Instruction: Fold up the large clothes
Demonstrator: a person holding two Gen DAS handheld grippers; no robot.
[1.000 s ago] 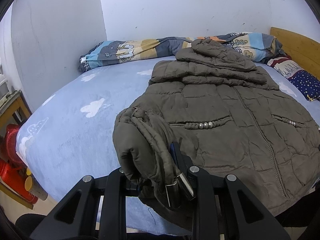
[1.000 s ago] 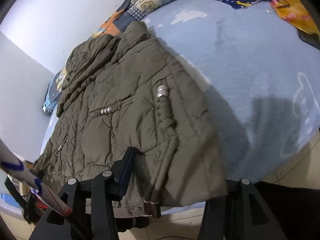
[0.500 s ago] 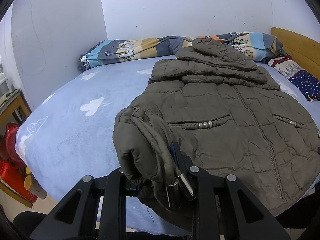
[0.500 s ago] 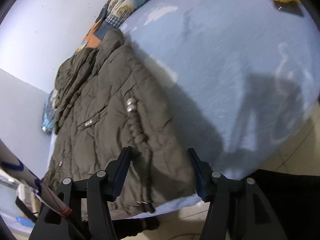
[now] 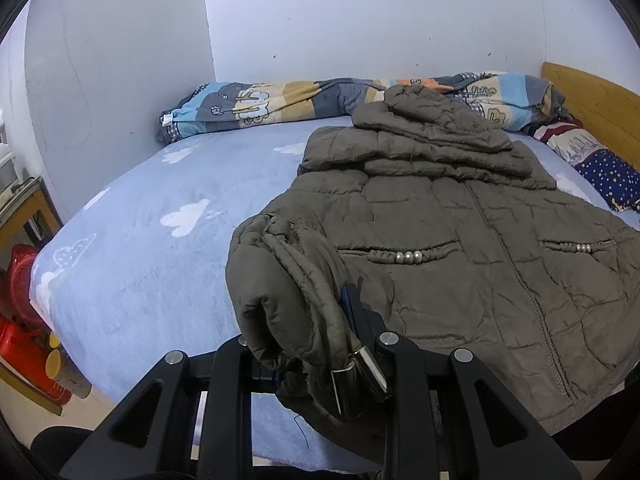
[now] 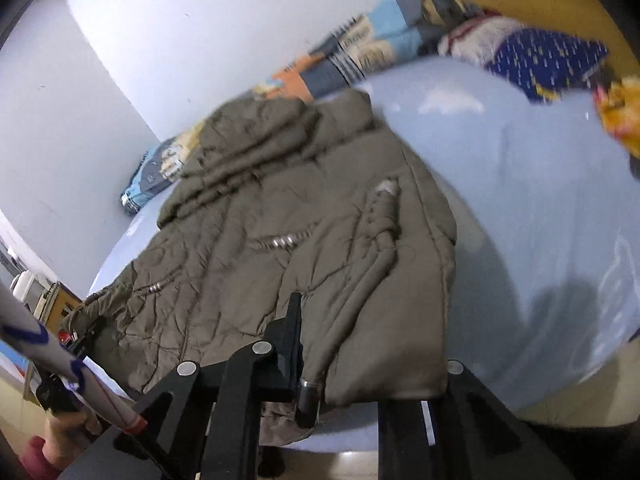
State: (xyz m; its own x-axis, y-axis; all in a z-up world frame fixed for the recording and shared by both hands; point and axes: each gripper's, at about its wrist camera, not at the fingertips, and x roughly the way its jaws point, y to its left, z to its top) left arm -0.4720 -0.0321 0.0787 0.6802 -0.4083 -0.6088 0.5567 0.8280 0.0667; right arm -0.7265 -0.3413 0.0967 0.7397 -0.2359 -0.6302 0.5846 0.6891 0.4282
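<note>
Big olive-brown puffer jacket [image 5: 460,264] spread front-up on the bed [image 5: 160,248], over toward the headboard side, hood bunched at the far edge against the rolled quilt, hem hanging at the near edge. Zipper down the middle, braided pocket trims with pearl beads [image 5: 408,257] on both sides

Near-left hem corner rolled into a fat wad and clamped in the left gripper [image 5: 312,344], jaws closed tight on the fabric, drawcord with metal tips [image 5: 352,376] dangling over the pad. Wad lifted a bit off the sheet

Other hem corner sitting in the right gripper [image 6: 332,360]: jaws just been closing, now pinched on the jacket's near edge with the cloth between them, left finger [image 6: 290,332] showing, the right one buried under the fabric. Another cord end [image 6: 308,398] hanging there too. Right view pretty blurry

Further out: light blue sheet with white clouds, patchwork cartoon quilt [image 5: 280,100] along the far edge by the wall, starry navy pillow [image 5: 612,176] near the wooden headboard [image 5: 592,96], red plastic stuff [image 5: 20,320] on the floor off the left edge. Hand [image 6: 68,436] on the other gripper at the bottom left of the right view
</note>
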